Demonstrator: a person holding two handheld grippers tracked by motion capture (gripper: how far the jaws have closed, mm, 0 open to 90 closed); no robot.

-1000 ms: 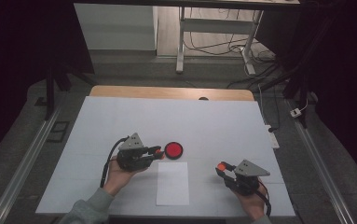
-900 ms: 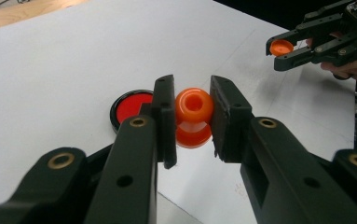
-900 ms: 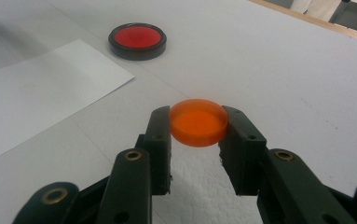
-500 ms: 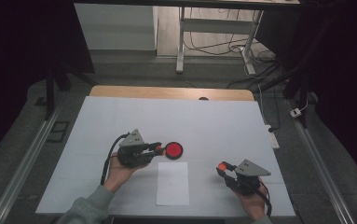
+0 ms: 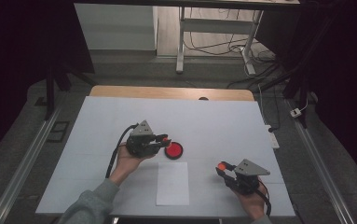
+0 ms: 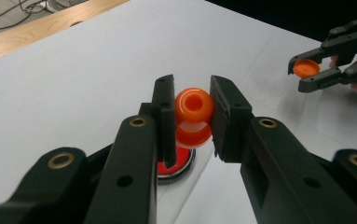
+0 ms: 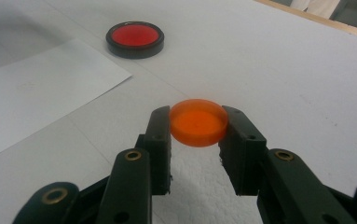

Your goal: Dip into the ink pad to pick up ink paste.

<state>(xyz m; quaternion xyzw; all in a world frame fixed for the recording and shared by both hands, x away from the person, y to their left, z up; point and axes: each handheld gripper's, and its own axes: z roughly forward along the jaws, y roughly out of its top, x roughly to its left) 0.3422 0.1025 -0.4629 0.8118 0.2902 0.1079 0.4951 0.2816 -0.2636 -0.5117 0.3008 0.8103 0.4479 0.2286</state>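
I have the white surface [image 5: 213, 121] spread under both hands, with a sheet of paper [image 5: 172, 183] lying flat near my edge of it. Just beyond the paper's far edge sits the red dish [image 5: 173, 150], a shallow round thing with a dark rim.

My left tongs [image 5: 163, 142] are clamped on a small orange bottle [image 6: 193, 116], held off the surface just beside and above the dish; in the left gripper view the bottle's open mouth faces the camera, so its long axis runs back along the jaws, not upright. My right tongs [image 5: 223, 169] are closed on a flat orange cap [image 7: 198, 121], gripped by its rim and lying level, clear of the surface.

The relation that matters, as I judge it: the cap lies well apart from the bottle, off toward the near right corner from the left tongs, so either the 2 pieces must meet or the bottle tips at the dish, which the left hand is plainly nearer.

The bottle's body is mostly masked by the jaws, and I cannot tell whether anything is inside it. The dish is half hidden behind the left jaw.
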